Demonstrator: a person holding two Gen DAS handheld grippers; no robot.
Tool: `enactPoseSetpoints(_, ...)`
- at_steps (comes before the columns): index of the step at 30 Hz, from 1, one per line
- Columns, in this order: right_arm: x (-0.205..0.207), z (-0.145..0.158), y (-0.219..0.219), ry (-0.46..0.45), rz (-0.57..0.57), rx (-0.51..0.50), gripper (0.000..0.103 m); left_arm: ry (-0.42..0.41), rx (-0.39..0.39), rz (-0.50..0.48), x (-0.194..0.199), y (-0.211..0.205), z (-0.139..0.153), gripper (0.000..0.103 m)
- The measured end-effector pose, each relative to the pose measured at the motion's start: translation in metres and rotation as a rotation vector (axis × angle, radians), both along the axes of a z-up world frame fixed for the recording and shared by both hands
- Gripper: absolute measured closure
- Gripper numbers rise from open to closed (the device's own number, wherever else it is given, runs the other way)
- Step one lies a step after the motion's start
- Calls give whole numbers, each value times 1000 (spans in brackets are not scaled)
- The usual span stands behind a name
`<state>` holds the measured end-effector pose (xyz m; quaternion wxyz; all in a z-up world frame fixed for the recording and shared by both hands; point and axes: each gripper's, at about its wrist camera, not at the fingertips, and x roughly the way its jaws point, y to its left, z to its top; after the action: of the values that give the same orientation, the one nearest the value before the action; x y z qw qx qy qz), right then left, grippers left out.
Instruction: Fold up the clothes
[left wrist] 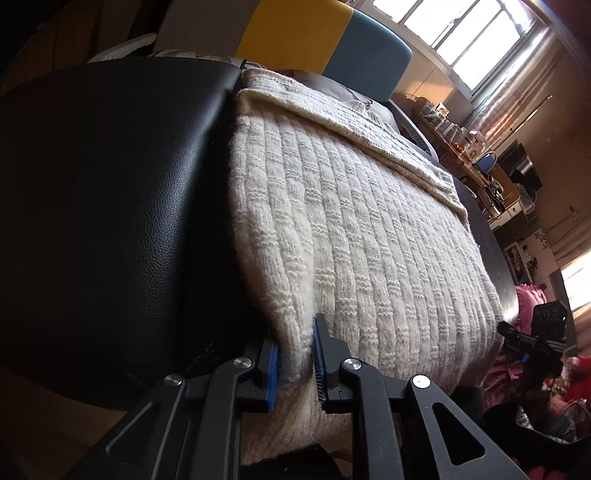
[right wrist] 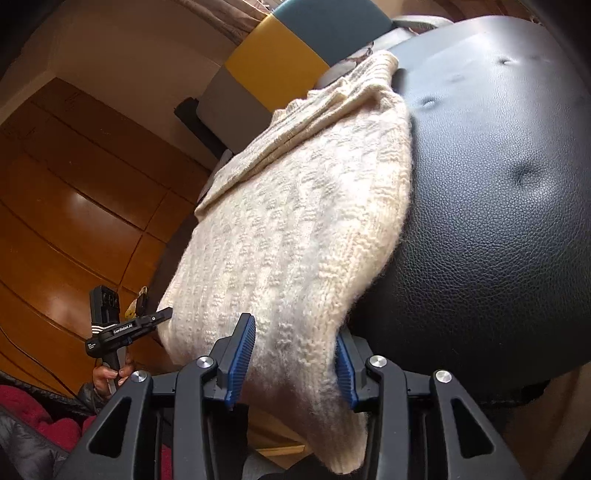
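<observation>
Leather ottoman (left wrist: 110,206), black and tufted, fills the view outboard of your fingers on both sides. Cream knit sweater (left wrist: 362,229) lies folded across it, hem drooping over the near edge. Left gripper (left wrist: 295,363) pinches that hem; right gripper (right wrist: 291,360) straddles it, pads (right wrist: 242,360) apart. Beyond: yellow-and-teal chair (left wrist: 325,37), window (left wrist: 461,33), wood floor (right wrist: 55,192).

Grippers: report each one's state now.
Left gripper: shut on the cream knit sweater, pinching its near edge.
Right gripper: open, jaws straddling the sweater's hanging corner, not clamped.
</observation>
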<state>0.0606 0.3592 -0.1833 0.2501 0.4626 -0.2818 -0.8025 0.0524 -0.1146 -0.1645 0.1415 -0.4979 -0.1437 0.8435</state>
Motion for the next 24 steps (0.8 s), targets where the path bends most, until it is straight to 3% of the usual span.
enactPoseSetpoints(3,-4,4,-7,-34,26,69,84,-13,15,-7,-2,-1,0,90)
enactPoseSetpoints(8,-8,-9,-2,-69,45,-41,84,-46,73,-10,-8,-9,-4,90)
enactPoseSetpoints(10,-8,-13,1,-67,39,-84,81,-62,102,-1,-9,-11,-6,89)
enactPoseSetpoints(11,-7,-13,1,-62,34,-91,73,-66,108,-2,-10,-12,-6,89)
enactPoseSetpoints(15,-6,-10,0,-48,25,-92,72,-72,104,-5,-11,-10,-6,89)
enactPoseSetpoints(16,-8,-9,-1,-61,31,-68,72,-71,101,-5,-11,-10,-5,89)
enactPoseSetpoints(17,-10,-7,-2,-76,35,-49,82,-66,95,-7,-11,-8,-5,89)
enactPoseSetpoints(18,-12,-7,-1,-95,24,-58,84,-62,89,-8,-11,-7,-4,89)
enactPoseSetpoints(21,-15,-6,-6,-125,54,-66,85,-44,73,-41,-10,-3,-1,92)
enactPoseSetpoints(24,-20,-4,-5,-122,75,-107,85,-50,124,-56,-13,-4,3,92)
